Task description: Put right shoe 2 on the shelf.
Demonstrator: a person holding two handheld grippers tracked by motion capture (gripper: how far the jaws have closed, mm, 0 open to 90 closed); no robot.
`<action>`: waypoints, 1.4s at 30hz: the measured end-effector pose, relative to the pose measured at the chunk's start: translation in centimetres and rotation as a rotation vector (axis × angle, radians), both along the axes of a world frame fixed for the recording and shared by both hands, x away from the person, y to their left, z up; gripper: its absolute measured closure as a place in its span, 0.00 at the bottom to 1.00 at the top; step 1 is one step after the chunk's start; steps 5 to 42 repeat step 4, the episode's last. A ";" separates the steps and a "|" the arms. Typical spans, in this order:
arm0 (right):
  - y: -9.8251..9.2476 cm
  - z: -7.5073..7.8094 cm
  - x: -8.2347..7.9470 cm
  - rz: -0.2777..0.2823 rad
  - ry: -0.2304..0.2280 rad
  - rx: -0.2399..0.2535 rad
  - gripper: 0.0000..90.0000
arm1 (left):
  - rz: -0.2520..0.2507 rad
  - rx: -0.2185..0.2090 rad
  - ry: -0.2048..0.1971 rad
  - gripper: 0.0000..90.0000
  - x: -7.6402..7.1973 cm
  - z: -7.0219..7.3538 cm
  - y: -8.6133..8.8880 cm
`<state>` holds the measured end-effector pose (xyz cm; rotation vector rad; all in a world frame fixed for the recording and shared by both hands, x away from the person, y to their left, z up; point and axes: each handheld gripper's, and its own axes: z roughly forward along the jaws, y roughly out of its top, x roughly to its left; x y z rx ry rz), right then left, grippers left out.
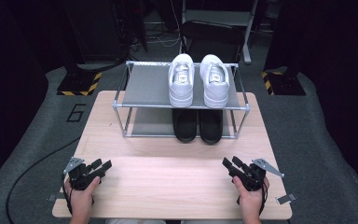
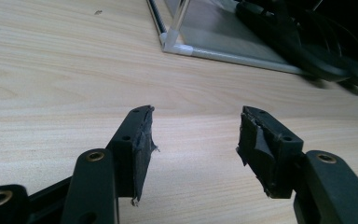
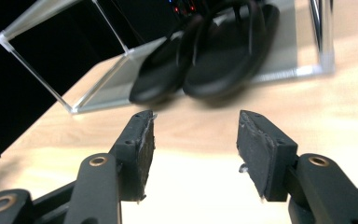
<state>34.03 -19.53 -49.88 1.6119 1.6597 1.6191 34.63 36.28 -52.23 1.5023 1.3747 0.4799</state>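
Observation:
A pair of white sneakers (image 1: 199, 80) stands on the top shelf of a metal-framed shoe rack (image 1: 144, 105) at the far side of the wooden table. Beneath them, on the lower shelf, lies a pair of black flip-flops (image 1: 198, 125), whose toes stick out past the rack's front edge (image 3: 209, 60) (image 2: 307, 51). My left gripper (image 1: 101, 164) rests low at the table's near left, open, nothing between its jaws (image 2: 196, 135). At the near right my right gripper (image 1: 230, 162) is also open and empty (image 3: 196, 140), pointing toward the flip-flops.
The light wooden table (image 1: 168, 186) has bare surface between the grippers and the rack. Dark grey floor surrounds it, with a painted "6" (image 1: 76, 112) at left, yellow-black striped bases (image 1: 77, 84) behind, and a black chair (image 1: 212, 39) beyond the rack.

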 end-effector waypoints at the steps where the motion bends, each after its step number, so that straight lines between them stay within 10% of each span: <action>1: -0.1 -0.3 -0.1 0.001 0.006 -0.002 0.51 | 0.000 0.001 0.000 0.49 0.0 0.0 0.0; 42: -0.4 -0.8 -0.2 -0.004 0.027 -0.005 0.51 | -0.002 0.003 0.000 0.49 0.0 0.0 -0.1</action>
